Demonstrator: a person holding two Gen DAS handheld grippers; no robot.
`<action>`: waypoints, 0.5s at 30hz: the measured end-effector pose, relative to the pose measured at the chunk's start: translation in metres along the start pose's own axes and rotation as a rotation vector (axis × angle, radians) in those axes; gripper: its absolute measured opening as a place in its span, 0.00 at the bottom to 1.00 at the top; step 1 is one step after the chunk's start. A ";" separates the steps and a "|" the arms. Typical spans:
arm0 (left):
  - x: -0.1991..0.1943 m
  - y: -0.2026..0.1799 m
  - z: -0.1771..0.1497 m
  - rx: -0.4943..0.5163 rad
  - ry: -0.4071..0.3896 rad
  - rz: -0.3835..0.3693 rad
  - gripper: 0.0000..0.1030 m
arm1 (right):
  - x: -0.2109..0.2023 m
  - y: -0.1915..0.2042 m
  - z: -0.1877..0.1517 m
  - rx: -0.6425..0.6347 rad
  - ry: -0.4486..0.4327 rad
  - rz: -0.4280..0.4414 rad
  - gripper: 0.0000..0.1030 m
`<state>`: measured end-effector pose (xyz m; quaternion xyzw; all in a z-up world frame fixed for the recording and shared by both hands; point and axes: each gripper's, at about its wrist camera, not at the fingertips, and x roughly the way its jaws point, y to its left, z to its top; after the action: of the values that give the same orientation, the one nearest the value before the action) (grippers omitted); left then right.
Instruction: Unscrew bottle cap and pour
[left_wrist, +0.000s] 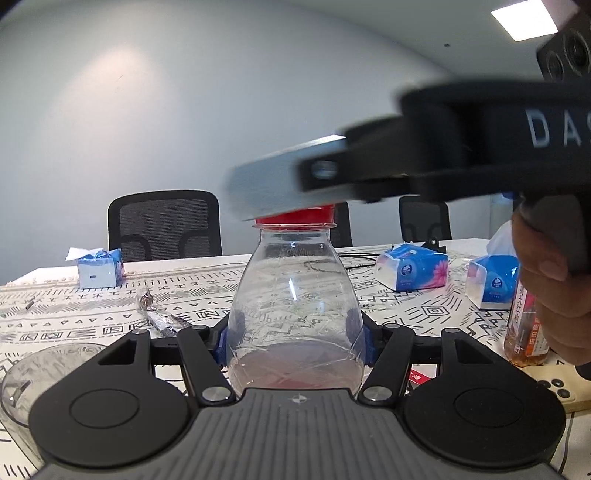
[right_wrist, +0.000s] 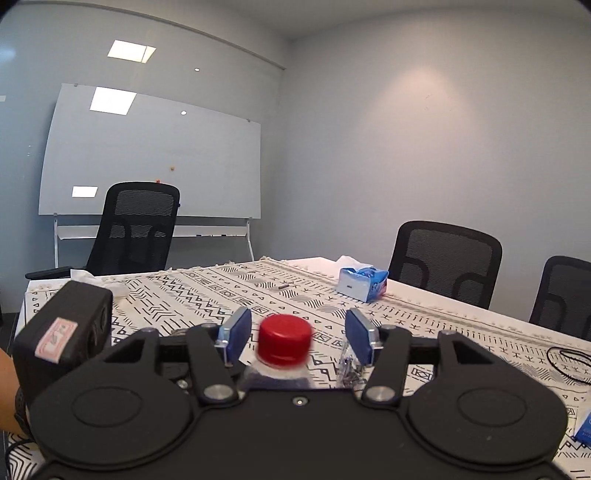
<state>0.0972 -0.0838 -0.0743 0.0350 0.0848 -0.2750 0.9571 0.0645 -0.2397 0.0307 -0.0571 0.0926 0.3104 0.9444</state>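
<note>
A clear plastic bottle (left_wrist: 295, 306) with a red cap (left_wrist: 295, 217) stands upright on the patterned tablecloth, a little reddish liquid at its bottom. My left gripper (left_wrist: 295, 338) is shut on the bottle's lower body, its blue pads pressed against both sides. In the left wrist view my right gripper (left_wrist: 280, 184) reaches in from the right, blurred, over the cap. In the right wrist view the red cap (right_wrist: 284, 339) sits between the blue pads (right_wrist: 238, 332) of my right gripper (right_wrist: 297, 334), which is open with a gap on each side.
A clear plastic cup (left_wrist: 33, 380) stands at the lower left. Tissue packs (left_wrist: 413, 267) and a small blue box (left_wrist: 99, 267) lie on the table, with an orange drink bottle (left_wrist: 524, 328) by a hand at right. Black chairs (right_wrist: 443, 258) ring the table.
</note>
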 end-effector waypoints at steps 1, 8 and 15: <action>0.000 -0.001 0.000 0.010 0.000 -0.001 0.57 | -0.004 -0.004 -0.001 0.006 0.000 0.014 0.56; 0.001 -0.002 0.001 0.016 0.003 0.007 0.57 | -0.022 -0.012 -0.003 0.017 0.011 0.003 0.54; 0.000 -0.006 0.001 0.037 0.002 0.021 0.58 | 0.006 0.019 0.005 -0.004 -0.011 -0.042 0.32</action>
<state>0.0942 -0.0895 -0.0736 0.0541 0.0804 -0.2663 0.9590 0.0590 -0.2203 0.0329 -0.0591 0.0855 0.2908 0.9511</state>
